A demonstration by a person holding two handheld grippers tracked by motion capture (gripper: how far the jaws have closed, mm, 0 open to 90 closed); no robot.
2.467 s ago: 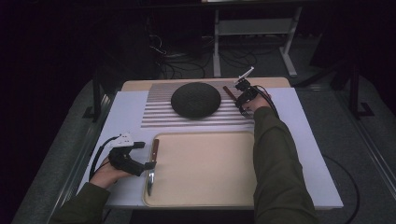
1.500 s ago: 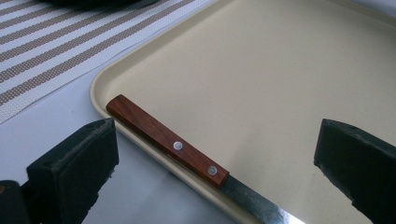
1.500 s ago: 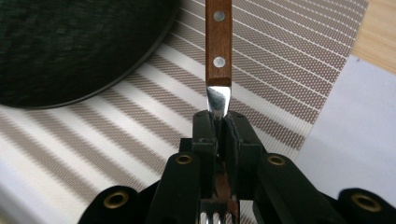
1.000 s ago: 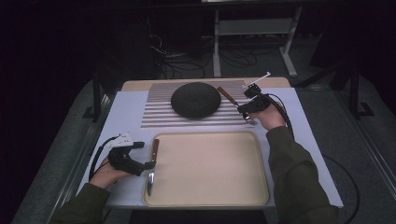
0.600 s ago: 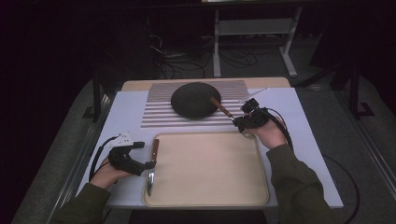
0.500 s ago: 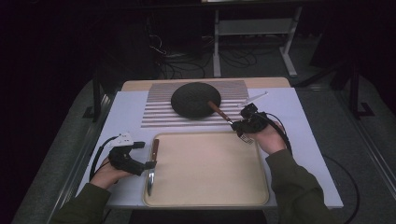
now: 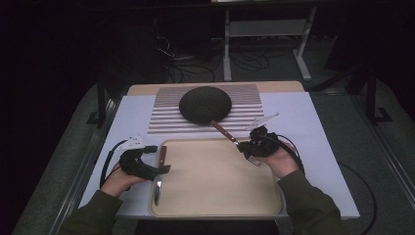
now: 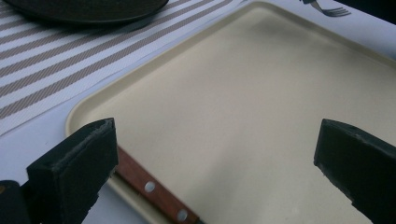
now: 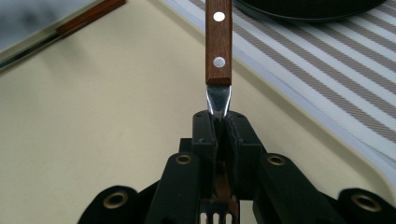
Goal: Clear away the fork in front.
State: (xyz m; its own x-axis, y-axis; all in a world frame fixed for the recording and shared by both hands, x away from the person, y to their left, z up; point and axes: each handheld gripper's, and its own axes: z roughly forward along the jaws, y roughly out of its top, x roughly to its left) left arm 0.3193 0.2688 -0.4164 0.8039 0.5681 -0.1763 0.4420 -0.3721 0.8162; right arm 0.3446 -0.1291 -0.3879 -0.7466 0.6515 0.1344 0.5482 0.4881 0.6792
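From the high view the right gripper [image 7: 248, 149] sits over the upper right corner of the cream tray [image 7: 210, 205], its jaws pressed together on a fork [image 7: 230, 136] whose wooden handle slants up and away toward the dark round plate [image 7: 205, 104] on the striped placemat [image 7: 247, 100], while the tines stick out on the hand's side, above the tray's right part; the right gripper view brings this close, showing the two black jaws nearly closed on the metal neck just below the handle with its two pale rivets, the tines peeking out at the bottom between the jaw arms, and the tray surface beneath; it also catches a knife's handle [image 9: 88, 15] lying along the tray's far edge; the high view places the left gripper [image 7: 157, 160] at the tray's left edge, astride that knife [image 7: 159, 171], whose wooden handle points away from the person and whose blade points back toward them; the left gripper view settles its state, the two pads [image 8: 74, 172] standing wide apart with nothing between them, the riveted handle lying on the tray's rim just beside the left pad; far across the tray that same view picks out the fork's tines at the top right corner.
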